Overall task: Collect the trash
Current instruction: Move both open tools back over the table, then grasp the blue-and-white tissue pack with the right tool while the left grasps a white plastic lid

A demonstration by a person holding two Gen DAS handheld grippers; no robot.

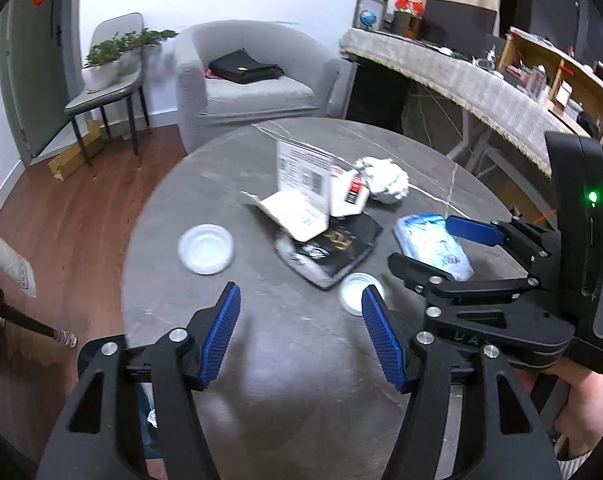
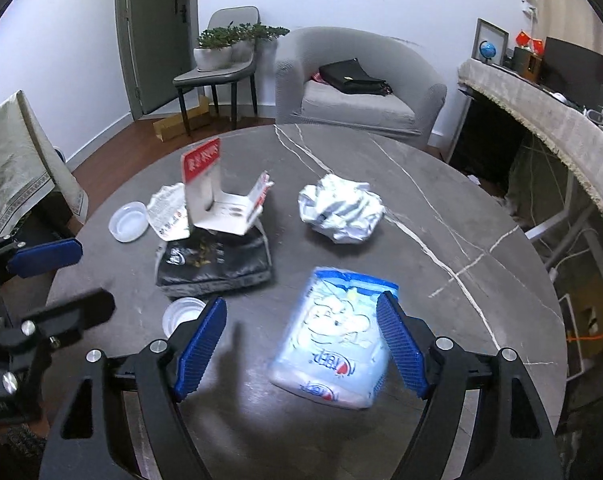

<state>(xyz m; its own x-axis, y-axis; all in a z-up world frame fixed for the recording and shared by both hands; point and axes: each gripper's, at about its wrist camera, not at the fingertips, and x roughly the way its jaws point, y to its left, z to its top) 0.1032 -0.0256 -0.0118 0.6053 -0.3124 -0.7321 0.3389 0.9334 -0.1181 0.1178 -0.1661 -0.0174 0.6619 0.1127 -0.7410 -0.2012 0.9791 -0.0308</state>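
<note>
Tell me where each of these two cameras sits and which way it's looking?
Left wrist: sits on the left gripper, looking down across the round table; shows its open fingers, the right gripper, a hand.
Right wrist: sits on the right gripper, above the blue-white packet; the left gripper shows at the left edge.
Shared: crumpled paper ball, black pouch, armchair.

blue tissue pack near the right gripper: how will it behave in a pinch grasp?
The blue tissue pack looks soft and plump, so it would probably squash between the pads rather than resist. Its wrapper is glossy film, so it may slip. It lies flat on the table, unlikely to roll. The right gripper is open, nothing gripped.
</note>
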